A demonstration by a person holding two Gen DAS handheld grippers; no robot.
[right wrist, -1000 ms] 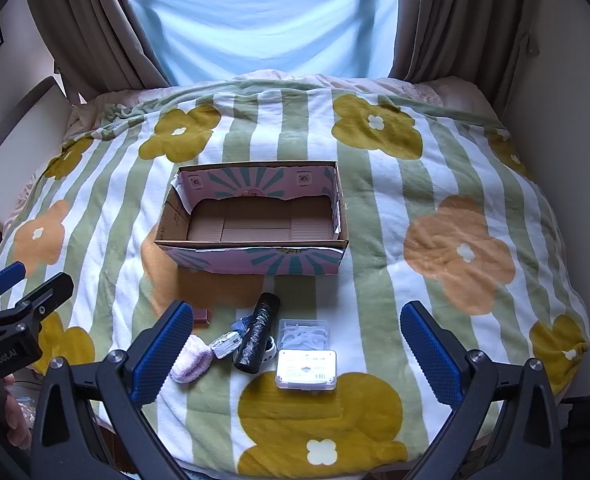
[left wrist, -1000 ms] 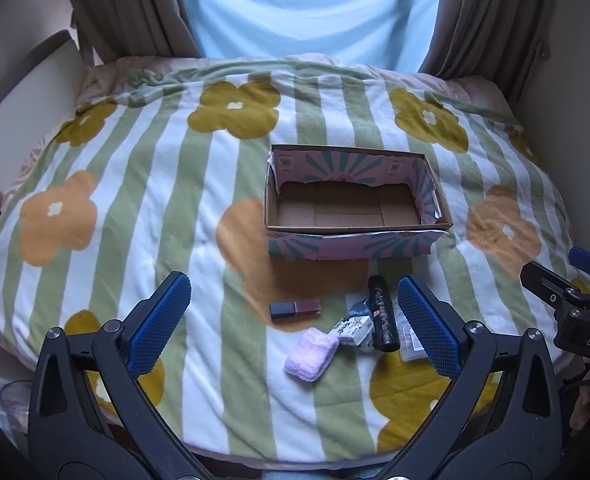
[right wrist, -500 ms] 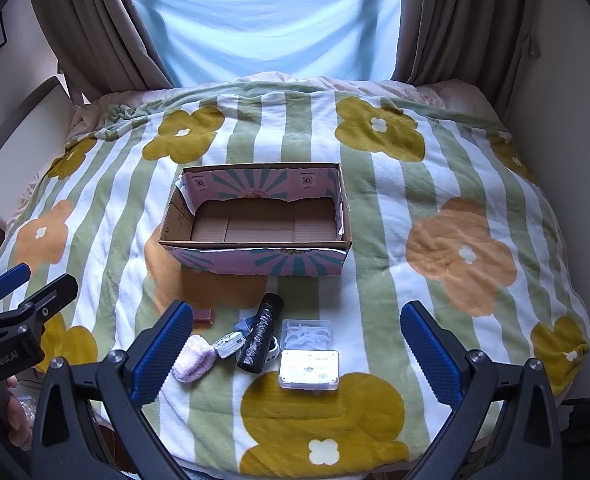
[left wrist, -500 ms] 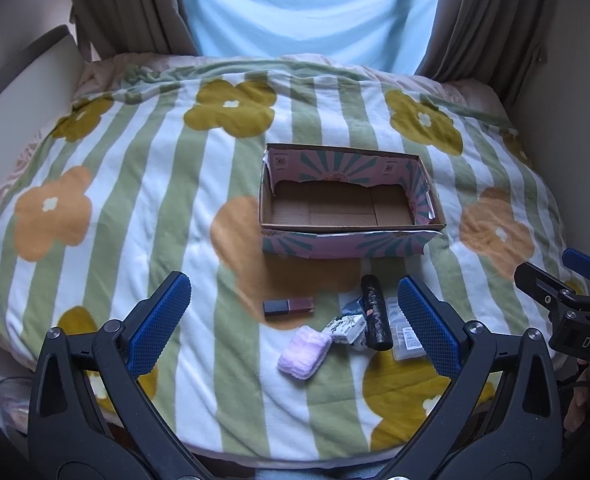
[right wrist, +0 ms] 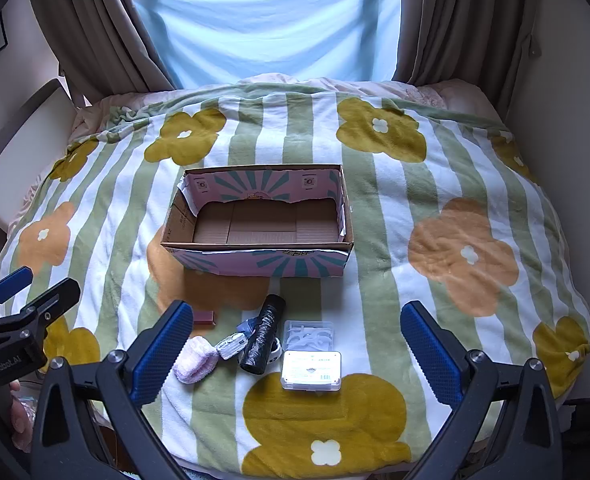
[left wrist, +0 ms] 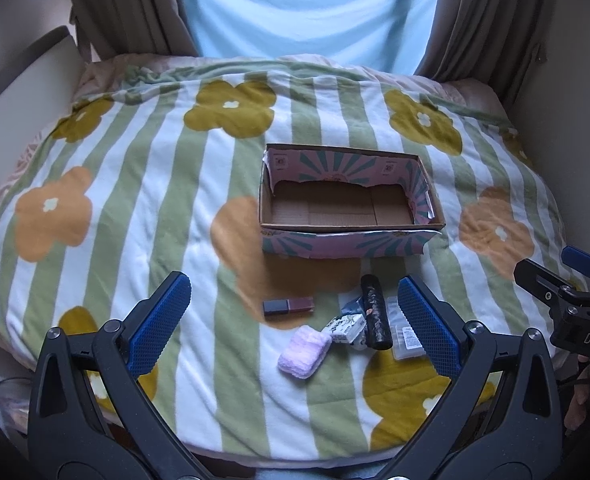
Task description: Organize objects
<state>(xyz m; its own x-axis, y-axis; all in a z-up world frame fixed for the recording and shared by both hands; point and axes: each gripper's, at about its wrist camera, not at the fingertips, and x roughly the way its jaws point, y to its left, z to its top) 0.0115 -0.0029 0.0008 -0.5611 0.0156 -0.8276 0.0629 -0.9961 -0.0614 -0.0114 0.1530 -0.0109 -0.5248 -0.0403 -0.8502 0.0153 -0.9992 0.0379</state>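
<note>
Still at the start: left tool (left wrist: 293, 316) and right tool (right wrist: 297, 350) both wide open and empty, small items (right wrist: 263, 334) just ahead, empty box (right wrist: 261, 220) beyond; next, closing on one item.

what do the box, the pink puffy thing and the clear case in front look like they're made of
Box: corrugated cardboard, bare brown inside, matte pink-and-teal printed paper outside with torn edges.
Pink puffy thing: seemingly soft knitted or terry fabric, judging by its fuzzy ribbed surface; I can't tell which.
Clear case: probably hard transparent plastic, glossy, with a white label visible.
</note>
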